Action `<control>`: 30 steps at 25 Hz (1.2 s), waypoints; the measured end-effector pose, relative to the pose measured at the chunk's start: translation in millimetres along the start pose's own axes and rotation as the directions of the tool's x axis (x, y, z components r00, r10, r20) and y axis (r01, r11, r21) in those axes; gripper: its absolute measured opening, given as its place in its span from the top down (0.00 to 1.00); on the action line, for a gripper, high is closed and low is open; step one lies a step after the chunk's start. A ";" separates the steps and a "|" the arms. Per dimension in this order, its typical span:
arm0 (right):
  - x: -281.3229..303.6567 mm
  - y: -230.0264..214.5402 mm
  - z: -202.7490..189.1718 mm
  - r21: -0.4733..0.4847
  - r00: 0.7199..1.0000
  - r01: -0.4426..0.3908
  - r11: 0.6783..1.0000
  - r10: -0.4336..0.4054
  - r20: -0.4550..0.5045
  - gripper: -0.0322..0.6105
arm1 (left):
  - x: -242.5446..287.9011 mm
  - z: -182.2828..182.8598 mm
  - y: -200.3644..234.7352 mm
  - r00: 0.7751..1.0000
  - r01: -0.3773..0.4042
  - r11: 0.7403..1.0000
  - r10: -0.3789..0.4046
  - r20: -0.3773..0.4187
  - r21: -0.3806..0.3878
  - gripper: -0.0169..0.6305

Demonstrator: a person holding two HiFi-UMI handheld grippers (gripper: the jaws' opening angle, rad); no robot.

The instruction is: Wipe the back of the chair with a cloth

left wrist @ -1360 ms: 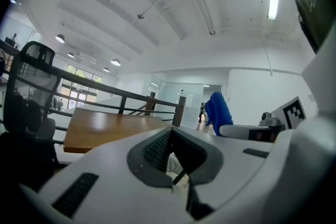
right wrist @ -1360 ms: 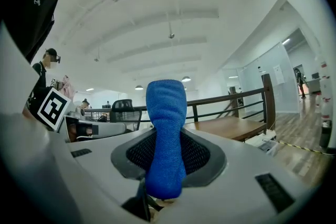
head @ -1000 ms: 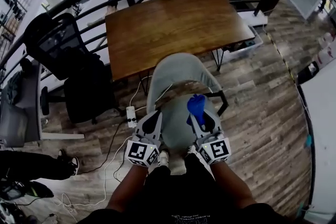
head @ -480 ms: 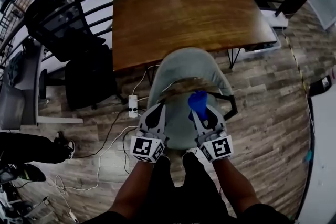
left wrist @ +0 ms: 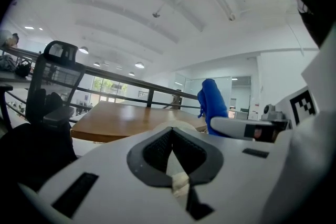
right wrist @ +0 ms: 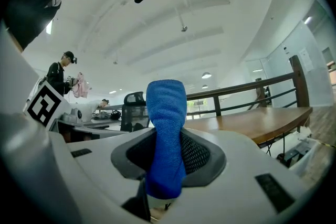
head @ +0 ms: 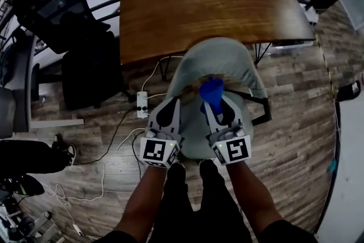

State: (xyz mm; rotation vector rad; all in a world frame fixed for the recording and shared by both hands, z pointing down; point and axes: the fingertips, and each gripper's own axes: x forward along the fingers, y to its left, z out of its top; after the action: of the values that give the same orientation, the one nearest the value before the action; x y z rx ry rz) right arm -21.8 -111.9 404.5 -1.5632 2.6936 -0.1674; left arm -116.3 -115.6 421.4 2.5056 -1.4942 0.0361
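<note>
Blue cloth (right wrist: 166,134) stands pinched in right gripper (head: 218,108) fingers (left gripper (head: 168,106) fingers meet, empty).

My head view is dim, its corners dark and straight lines bowed by the wide lens; the wooden table (head: 210,3) carries a soft sheen. Both gripper views are much brighter, lit by ceiling lamps (left wrist: 139,65), with black rims. Close up, the blue cloth (right wrist: 165,139) shows its weave sharply; the distance is softer.
</note>
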 end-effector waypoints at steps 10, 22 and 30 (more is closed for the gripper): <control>74.4 -3.1 -63.9 -0.003 0.999 -0.009 1.000 0.009 -0.050 0.76 | 26.6 -23.3 39.6 0.999 -0.037 0.999 0.037 -0.004 0.011 0.97; 132.9 -22.1 -103.3 -0.072 0.997 -0.008 0.997 0.002 -0.083 0.76 | 44.0 -48.8 55.7 0.999 -0.043 0.998 0.042 -0.028 -0.039 0.97; 149.1 -36.1 -102.8 -0.048 0.997 0.036 0.998 -0.039 -0.063 0.76 | 49.1 -59.2 57.2 0.998 -0.055 0.997 0.053 -0.042 -0.046 0.97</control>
State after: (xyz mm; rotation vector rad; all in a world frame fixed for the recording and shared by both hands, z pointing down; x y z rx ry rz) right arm -72.4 -250.6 515.5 -1.6498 2.7369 -0.1592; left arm -137.0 -172.2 495.9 2.4127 -1.5281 0.0598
